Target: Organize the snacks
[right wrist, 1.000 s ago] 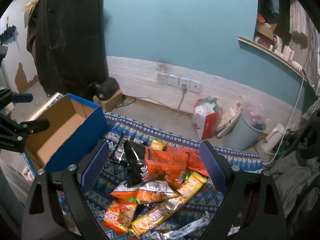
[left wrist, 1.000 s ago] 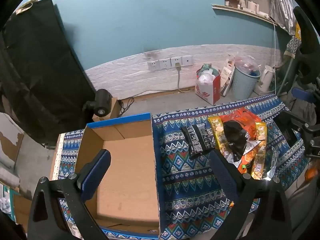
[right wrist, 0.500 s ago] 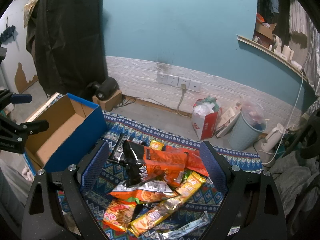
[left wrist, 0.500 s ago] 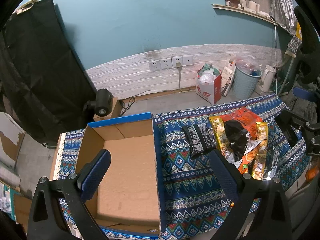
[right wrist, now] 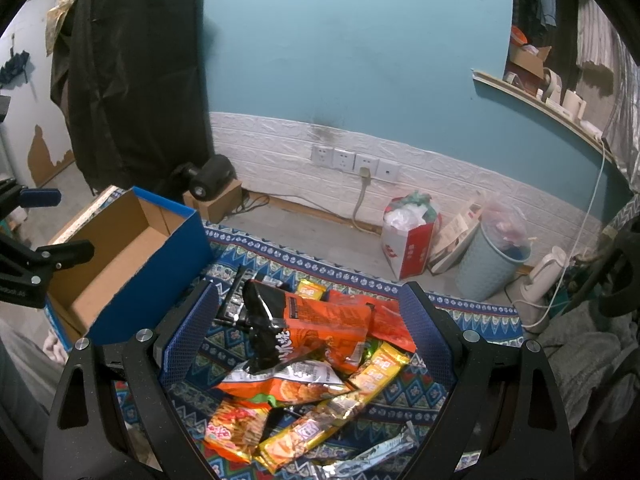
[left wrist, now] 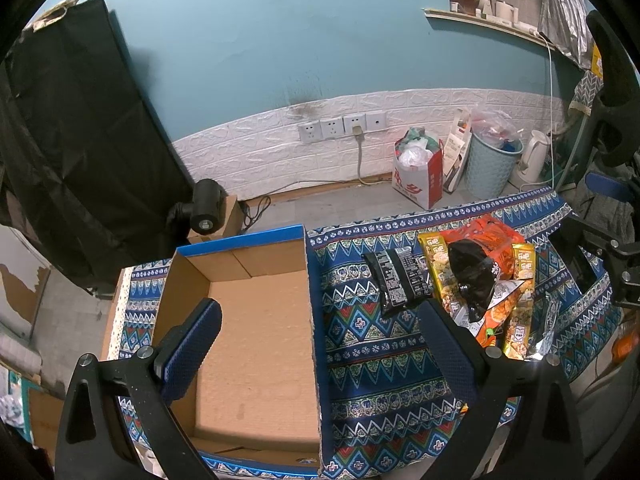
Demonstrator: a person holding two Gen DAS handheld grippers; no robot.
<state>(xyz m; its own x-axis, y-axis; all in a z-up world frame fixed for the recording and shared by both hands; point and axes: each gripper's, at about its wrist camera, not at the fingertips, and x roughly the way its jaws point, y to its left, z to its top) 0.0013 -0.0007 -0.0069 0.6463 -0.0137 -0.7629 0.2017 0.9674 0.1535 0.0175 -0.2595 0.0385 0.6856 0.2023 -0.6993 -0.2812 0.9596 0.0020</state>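
An empty blue cardboard box stands on the patterned cloth, left of a pile of snack packets. My left gripper is open and empty, held above the box's right wall. In the right wrist view my right gripper is open and empty, above the pile. An orange and black chip bag lies on top, with yellow bars and a black packet around it. The box shows at the left of that view.
The patterned blue cloth covers the table. Beyond its far edge are a red and white bag, a light blue bin, a white kettle and a black roller on a small box. A black cover hangs at left.
Both grippers have barely moved; the views have shifted only slightly. Both stay open and empty, and the snacks lie as before.
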